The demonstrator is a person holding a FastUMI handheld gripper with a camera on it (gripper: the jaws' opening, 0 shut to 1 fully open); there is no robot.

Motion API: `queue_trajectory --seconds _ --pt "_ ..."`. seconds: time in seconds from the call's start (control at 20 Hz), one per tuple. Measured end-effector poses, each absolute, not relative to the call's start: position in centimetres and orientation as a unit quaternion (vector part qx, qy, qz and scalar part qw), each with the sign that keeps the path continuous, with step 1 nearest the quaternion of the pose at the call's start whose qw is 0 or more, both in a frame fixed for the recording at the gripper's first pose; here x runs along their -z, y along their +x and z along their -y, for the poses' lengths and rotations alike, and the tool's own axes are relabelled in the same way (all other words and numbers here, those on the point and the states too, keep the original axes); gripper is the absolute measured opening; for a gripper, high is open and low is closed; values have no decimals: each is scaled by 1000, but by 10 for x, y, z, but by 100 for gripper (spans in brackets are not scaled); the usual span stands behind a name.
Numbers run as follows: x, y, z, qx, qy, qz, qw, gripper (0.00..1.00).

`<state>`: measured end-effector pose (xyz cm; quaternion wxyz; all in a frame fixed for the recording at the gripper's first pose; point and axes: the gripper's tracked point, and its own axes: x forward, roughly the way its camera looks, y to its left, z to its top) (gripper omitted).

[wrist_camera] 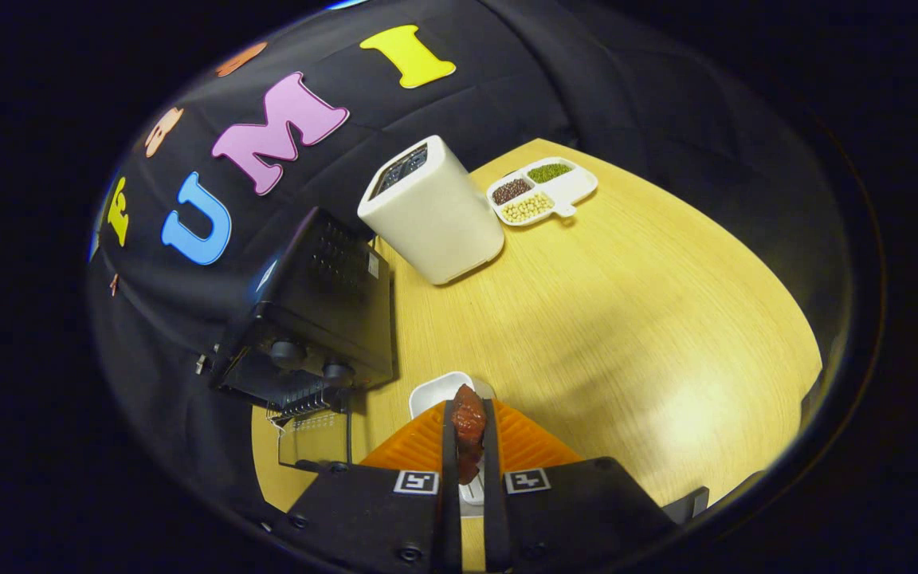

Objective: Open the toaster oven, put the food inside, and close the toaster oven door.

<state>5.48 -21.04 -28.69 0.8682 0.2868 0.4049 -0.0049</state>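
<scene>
We see claw [468, 434] pinching reddish-brown food [468, 422] above white dish [433, 391]; black toaster oven [311, 319] door [314, 440] hangs open on desk [626, 319].

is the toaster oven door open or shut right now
Open: the toaster oven has its glass door folded down flat, wire rack showing. The gripper is shut on the food.

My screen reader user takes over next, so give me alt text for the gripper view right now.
The gripper is shut on a reddish-brown piece of food above a small white dish. Beside it on the wooden table, a black toaster oven has its glass door folded down open. Beyond stand a white toaster and a divided tray of beans.
</scene>
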Motion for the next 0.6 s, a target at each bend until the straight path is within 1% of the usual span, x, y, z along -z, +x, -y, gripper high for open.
queue_trajectory --seconds 0.05,0.3,0.45,0.6 --pt "281 55 209 11 286 -398 871 14" --pt "228 44 189 43 327 -352 876 13" --pt "196 34 158 49 353 -309 882 14" --pt "180 25 109 39 383 -282 879 13"
